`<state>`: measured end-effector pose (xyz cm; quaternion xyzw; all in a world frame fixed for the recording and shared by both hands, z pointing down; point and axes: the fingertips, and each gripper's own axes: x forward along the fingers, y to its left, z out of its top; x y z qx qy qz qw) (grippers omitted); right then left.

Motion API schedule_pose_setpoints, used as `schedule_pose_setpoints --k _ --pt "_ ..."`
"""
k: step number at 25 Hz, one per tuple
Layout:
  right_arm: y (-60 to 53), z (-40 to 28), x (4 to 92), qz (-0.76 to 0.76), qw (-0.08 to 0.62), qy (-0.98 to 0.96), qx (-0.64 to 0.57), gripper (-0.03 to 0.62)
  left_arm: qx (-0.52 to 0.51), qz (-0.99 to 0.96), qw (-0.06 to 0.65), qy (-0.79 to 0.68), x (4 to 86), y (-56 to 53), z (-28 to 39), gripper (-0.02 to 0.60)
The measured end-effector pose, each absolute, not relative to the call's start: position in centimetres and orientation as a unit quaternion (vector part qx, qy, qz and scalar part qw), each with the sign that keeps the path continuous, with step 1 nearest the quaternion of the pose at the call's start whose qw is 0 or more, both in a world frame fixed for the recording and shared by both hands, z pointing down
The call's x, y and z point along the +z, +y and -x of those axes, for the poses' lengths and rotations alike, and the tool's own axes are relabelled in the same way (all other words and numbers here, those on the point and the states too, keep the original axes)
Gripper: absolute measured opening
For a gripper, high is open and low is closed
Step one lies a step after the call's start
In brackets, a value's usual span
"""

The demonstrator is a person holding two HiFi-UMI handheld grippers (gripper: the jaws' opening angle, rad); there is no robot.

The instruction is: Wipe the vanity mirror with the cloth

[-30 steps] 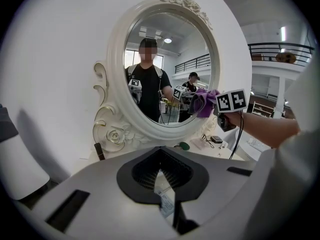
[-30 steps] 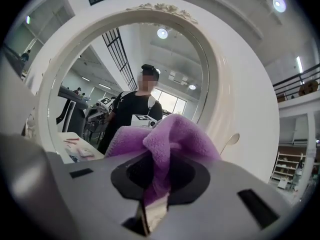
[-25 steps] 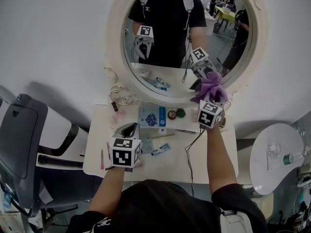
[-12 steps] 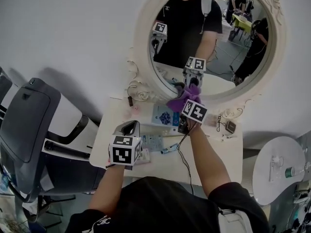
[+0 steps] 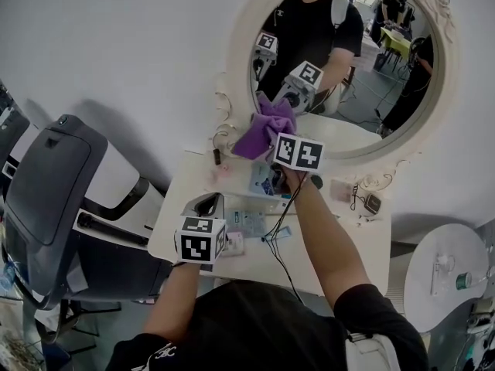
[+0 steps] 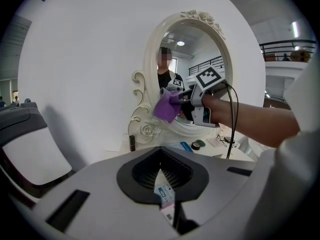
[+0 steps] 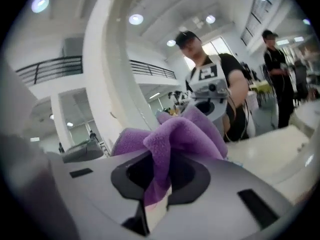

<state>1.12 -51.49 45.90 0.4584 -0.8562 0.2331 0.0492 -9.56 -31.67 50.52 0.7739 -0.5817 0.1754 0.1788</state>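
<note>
The oval vanity mirror [image 5: 371, 83] in a cream carved frame [image 5: 234, 68] hangs on the white wall above the table. My right gripper [image 5: 275, 141] is shut on a purple cloth [image 5: 261, 130], which is pressed to the lower left part of the glass. The bunched cloth [image 7: 186, 133] fills the right gripper view, with the mirror [image 7: 250, 84] just beyond it. In the left gripper view the cloth [image 6: 165, 109] sits against the mirror [image 6: 186, 59]. My left gripper [image 5: 206, 207] hovers low over the table's left side, jaws together and holding nothing [image 6: 168, 206].
The white vanity table [image 5: 348, 261] carries packets, small round jars [image 5: 315, 181] and a black cable. A dark tube [image 5: 217, 157] stands by the frame's foot. A grey chair [image 5: 54, 176] is at the left, a round white side table [image 5: 441, 273] at the right.
My right gripper has swept the cloth from the mirror's lower right edge leftward and up to its lower left. The left gripper has stayed put.
</note>
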Motion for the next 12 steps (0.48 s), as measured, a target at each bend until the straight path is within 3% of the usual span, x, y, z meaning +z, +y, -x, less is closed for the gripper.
schedule_pose_setpoints --k 4,12 --pt "-51.7 0.4 42.8 -0.478 0.094 -0.867 0.103 0.055 0.175 -0.764 0.185 -0.593 50.9 -31.3 10.6 0.006" --pt "-53.0 -3.4 42.4 -0.531 0.063 -0.839 0.105 0.055 0.172 -0.757 0.192 -0.600 51.4 -30.8 11.3 0.006"
